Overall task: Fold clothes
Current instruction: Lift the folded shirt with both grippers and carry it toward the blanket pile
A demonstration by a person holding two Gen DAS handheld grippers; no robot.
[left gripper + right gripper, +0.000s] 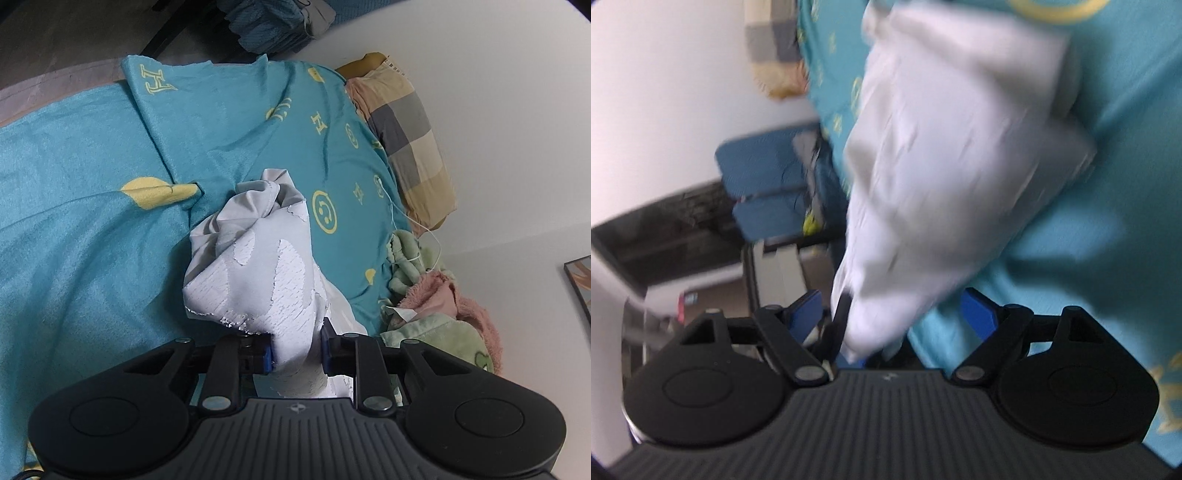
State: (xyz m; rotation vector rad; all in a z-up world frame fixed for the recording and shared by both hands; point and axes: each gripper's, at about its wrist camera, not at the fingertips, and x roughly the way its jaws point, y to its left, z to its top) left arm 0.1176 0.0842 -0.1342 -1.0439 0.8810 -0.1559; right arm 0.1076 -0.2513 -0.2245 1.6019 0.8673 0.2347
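A white and grey garment [258,266] with a rough textured patch rises bunched from the teal bedsheet [92,221]. My left gripper [297,354] is shut on its near end, the blue pads [267,356] pressing the cloth from both sides. In the blurred right wrist view the same white garment [942,147] hangs over the sheet [1108,258]. Its lower tip reaches down between the fingers of my right gripper [892,317]. That gripper is open, its blue pads [979,314] wide apart and clear of the cloth.
A checked pillow [410,136] lies at the bed's far right by the white wall. Green and pink plush fabric [443,306] is heaped at the right edge, with a thin white cable [410,221] across it. Beside the bed stands blue furniture [764,184].
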